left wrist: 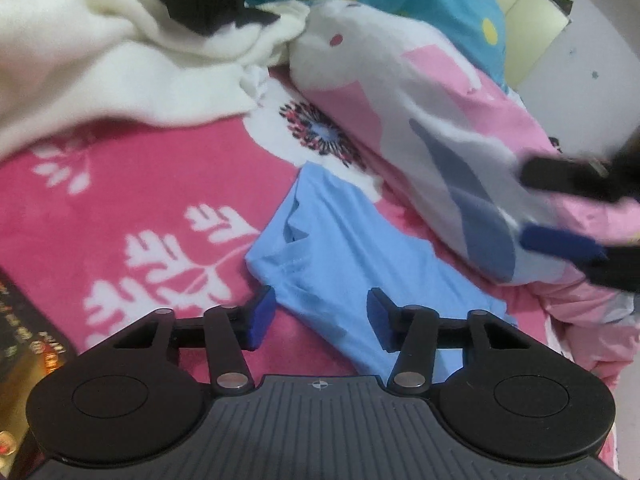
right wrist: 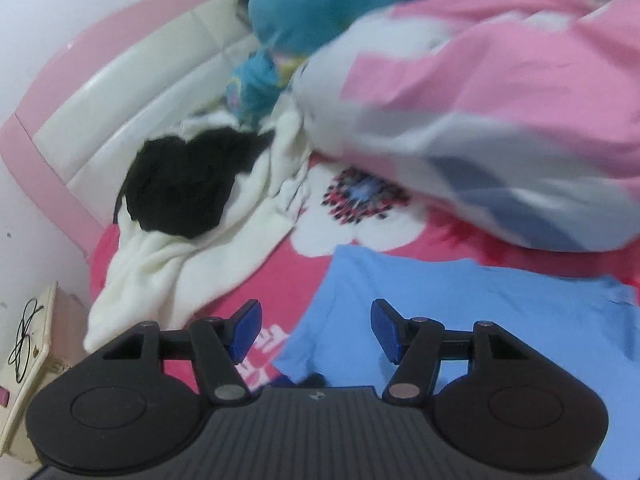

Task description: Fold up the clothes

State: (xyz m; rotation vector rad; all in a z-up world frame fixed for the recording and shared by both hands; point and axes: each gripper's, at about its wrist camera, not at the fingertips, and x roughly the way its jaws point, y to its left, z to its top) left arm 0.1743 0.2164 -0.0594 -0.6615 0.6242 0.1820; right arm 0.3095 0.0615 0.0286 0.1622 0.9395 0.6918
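The light blue shirt (left wrist: 352,264) lay flat on the pink floral bedsheet (left wrist: 120,184), partly folded, with 1 edge turned over near its upper left part. In the left wrist view, the left gripper (left wrist: 320,318) hung just above the near part of the shirt. Its 2 blue pads (left wrist: 262,316) stood apart, and the blue cloth was seen in the gap between them, but the pads did not press on it. The left pad was over the shirt's left edge, where the cloth met the pink sheet, and the right pad was over the cloth itself.

In the right wrist view, the right gripper (right wrist: 316,330) was released too, with its jaws spread and nothing between them. The blue shirt (right wrist: 480,320) filled the lower right of this view. Its left edge passed under the gap of the jaws, so the right pad was over the cloth and the left pad over the pink sheet. In the left wrist view, the right gripper (left wrist: 560,208) appeared blurred at the far right, beside the shirt and in front of the pink and grey quilt (left wrist: 440,120).

Behind the shirt lay a cream fleece garment (right wrist: 192,252) with a black garment (right wrist: 184,184) on top of it. The quilt (right wrist: 500,100) was bunched just past the shirt's far edge.
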